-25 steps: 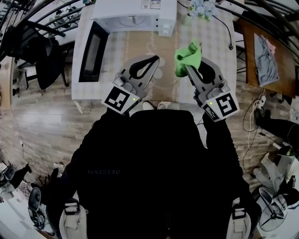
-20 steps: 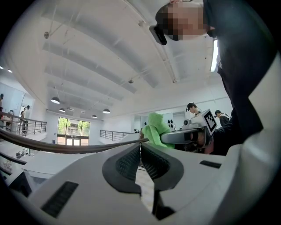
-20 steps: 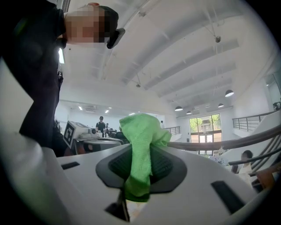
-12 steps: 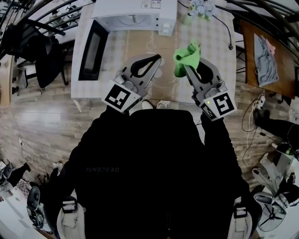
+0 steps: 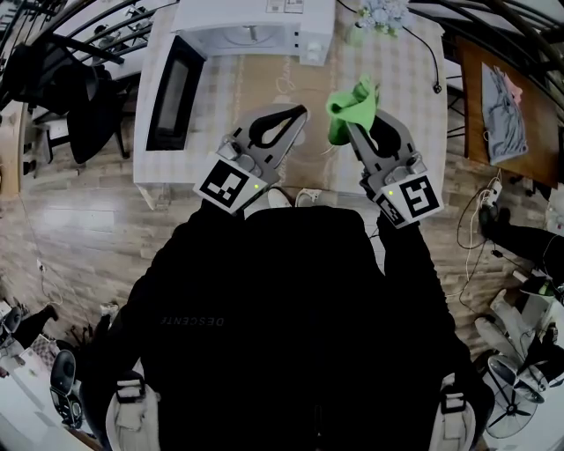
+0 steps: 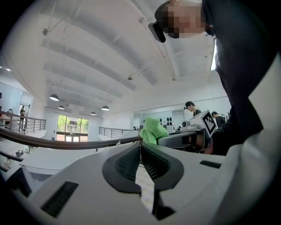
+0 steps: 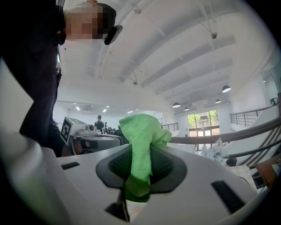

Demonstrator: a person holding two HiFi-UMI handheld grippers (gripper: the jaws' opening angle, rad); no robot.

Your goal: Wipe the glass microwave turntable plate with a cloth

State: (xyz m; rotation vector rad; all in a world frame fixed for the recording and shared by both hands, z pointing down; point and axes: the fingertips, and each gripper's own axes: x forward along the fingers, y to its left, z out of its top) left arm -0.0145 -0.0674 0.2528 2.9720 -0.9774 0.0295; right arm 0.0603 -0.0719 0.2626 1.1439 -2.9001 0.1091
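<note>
2 hand-held grippers are up over the desk (image 5: 405, 79), which has a checked cover. Right hand-held gripper (image 5: 351, 123) is clamped on a fuzzy green cloth (image 5: 355, 99), bunched and sticking out past the tips. Left hand-held gripper (image 5: 302, 112) is pinched closed w/ nothing in it; its pads (image 6: 125, 163) are ribbed black. Boxy white microwave (image 5: 256, 26) sits at the desk's far edge, dark door (image 5: 172, 92) swung open to the left. Person's black top (image 5: 264, 335) reads "DESCENTE", mirrored.

Head view looks steeply down on left gripper (image 5: 301, 111), right gripper (image 5: 347, 123) and desk (image 5: 264, 79); gripper views tilt up, each glimpsing the other.
</note>
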